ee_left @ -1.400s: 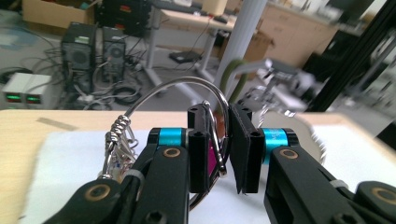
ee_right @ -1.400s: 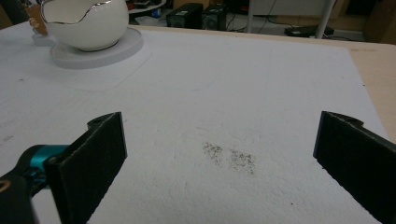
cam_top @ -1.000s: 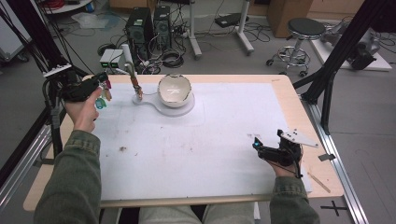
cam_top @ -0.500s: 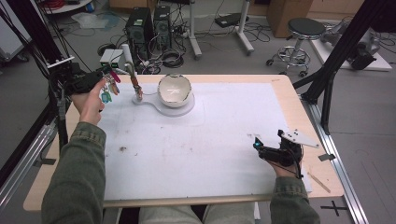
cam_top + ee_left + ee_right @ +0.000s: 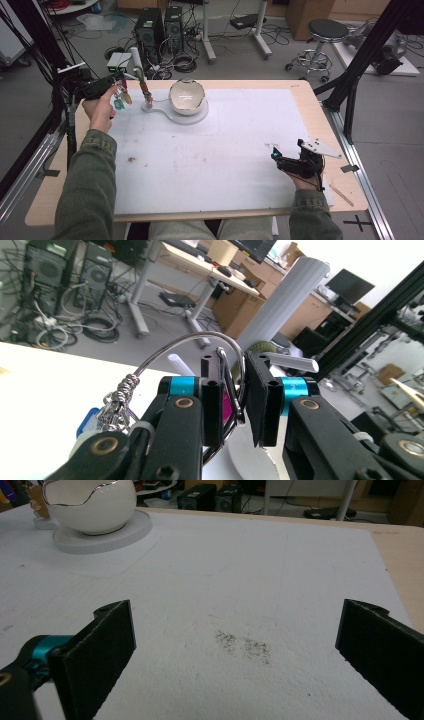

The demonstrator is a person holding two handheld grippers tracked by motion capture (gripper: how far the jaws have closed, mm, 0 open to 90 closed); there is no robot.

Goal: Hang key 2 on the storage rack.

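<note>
So the left claw (image 5: pixel 116 89) is clamped on a metal key ring (image 5: pixel 200 347) with little tags dangling off it, held up around 10 o'clock on the table (image 5: pixel 310 100), just left of the white bowl (image 5: pixel 187 96) on its stand. Right claw (image 5: pixel 276 155) sits wide open with nothing in it, down near 4 o'clock on the white mat (image 5: pixel 210 160).

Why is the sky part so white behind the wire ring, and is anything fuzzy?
In the left gripper view, bright backlight washes out the top right corner; the wire ring stays sharp, the room behind softer. In the right gripper view, the near jaws look slightly soft; the bowl shines gently.
</note>
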